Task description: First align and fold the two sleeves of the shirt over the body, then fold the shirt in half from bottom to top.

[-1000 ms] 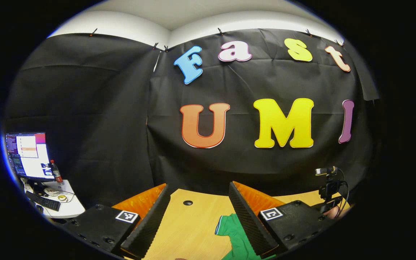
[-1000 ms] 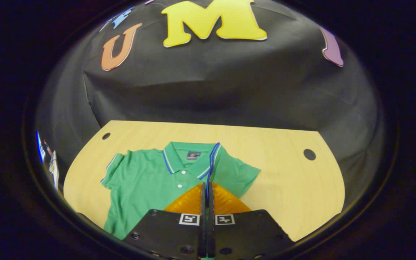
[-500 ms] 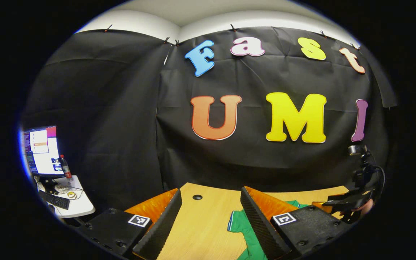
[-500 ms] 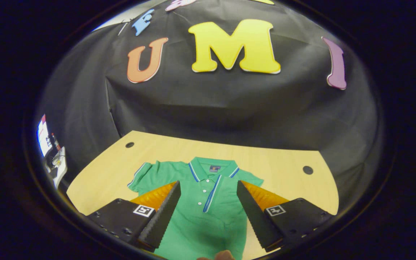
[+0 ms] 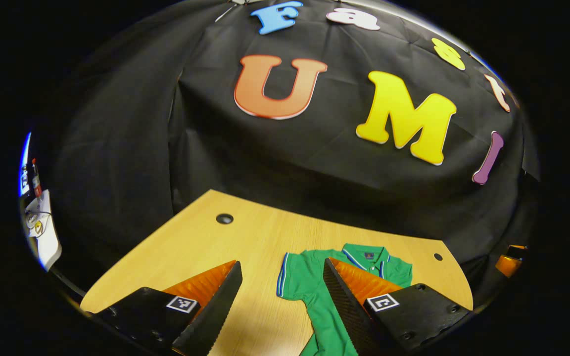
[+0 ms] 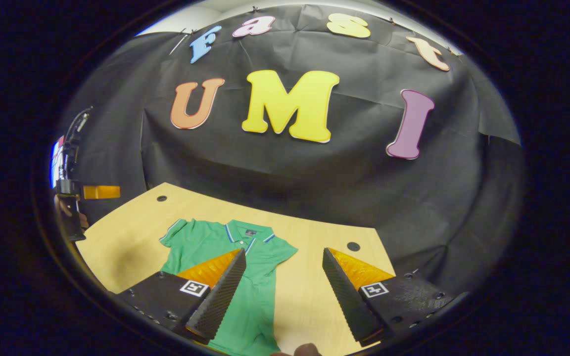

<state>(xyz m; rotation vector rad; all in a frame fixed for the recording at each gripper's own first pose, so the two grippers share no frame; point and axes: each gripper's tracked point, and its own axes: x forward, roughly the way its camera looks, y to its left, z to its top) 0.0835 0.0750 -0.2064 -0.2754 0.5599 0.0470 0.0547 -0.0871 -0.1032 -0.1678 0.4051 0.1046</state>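
A green polo shirt (image 6: 245, 257) lies flat on the wooden bench (image 6: 309, 291), collar toward the far edge, both short sleeves spread out to the sides. The right gripper (image 6: 281, 291) hangs above the shirt's right side with its fingers wide apart, holding nothing. The left gripper (image 5: 279, 301) is also spread wide and empty, above the shirt's left sleeve (image 5: 292, 279) near the bench's middle.
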